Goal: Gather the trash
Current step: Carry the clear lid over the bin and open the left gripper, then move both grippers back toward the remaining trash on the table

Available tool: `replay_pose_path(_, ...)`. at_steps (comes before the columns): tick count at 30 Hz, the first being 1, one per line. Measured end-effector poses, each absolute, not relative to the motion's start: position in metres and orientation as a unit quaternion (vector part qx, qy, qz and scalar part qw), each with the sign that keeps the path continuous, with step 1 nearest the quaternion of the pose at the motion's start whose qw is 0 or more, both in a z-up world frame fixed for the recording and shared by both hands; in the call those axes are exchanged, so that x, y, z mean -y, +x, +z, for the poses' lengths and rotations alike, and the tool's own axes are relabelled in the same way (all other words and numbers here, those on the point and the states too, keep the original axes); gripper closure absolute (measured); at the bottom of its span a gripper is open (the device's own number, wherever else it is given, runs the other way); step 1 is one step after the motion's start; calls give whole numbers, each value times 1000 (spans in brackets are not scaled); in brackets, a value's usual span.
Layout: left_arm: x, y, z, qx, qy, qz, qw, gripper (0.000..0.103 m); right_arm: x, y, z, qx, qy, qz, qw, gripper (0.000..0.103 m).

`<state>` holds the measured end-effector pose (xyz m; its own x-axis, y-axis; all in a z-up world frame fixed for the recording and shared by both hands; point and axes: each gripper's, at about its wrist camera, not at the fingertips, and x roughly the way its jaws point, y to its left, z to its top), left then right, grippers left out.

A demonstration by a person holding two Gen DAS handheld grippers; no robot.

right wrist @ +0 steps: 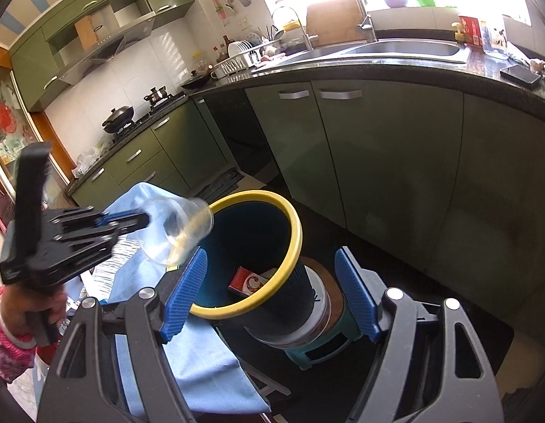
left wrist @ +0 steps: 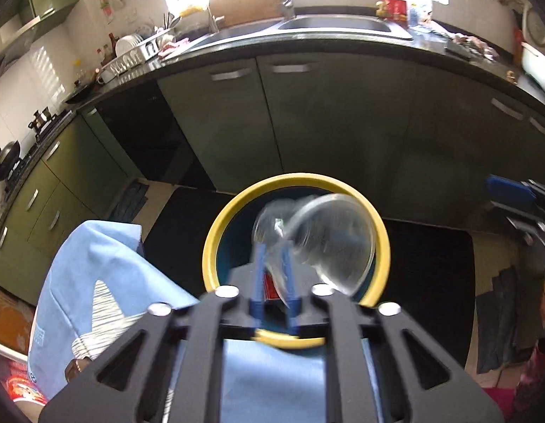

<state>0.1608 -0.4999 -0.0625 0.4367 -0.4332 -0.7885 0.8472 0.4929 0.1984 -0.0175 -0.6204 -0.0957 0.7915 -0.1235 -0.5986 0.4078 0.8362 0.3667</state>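
now at the drop step. left gripper (right wrist: pixel 145 220) pinches a clear plastic cup (right wrist: pixel 177 234) by its base end, fingers pressed close on it. cup is tilted, mouth toward the bin (right wrist: pixel 296 243), hanging at the bin's near rim, partly over the opening; blurred in the left wrist view, cup (left wrist: pixel 322 236) covering most of the bin (left wrist: pixel 216 239) mouth. inside the bin, at the bottom, a red box (right wrist: pixel 245 280) lies flat. bin is leaning, sitting on a stool (right wrist: pixel 329 347). blue cloth (right wrist: pixel 202 363) drapes just beside the bin. right gripper (right wrist: pixel 272 296) is spread wide and empty, hovering on either side of the bin, not touching that i can tell. next move, my guess: carry cup fully over the opening, then release so it falls clear of the rim.
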Motion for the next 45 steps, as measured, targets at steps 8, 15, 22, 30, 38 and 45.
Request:
replay_pose_path(8,453,156,-8,-303,242,-400,830,39,618,-15,-98,-292,249,-140,913,32)
replay_pose_path(15,340,146,38,-258,164,-357,882,18,601,-2,-91,-299,231,-125,917,32)
replay_pose_path(22,204,140,33,-238,98,-249,934,11,569,19,-77,-313,192,-110,924,32)
replay_pose_path(30,73,147,3,-231,44,-112,965,9,503,65,-58,-330,135,-50,933,32)
replay_pose_path(38,-27,159,-38,-238,5,11,971,5,412,120,-35,-331,60,50,940,32)
replay_pose_path(45,-52,179,-80,-285,-23,20,958,5,320,179,-27,-329,-5,157,931,32)
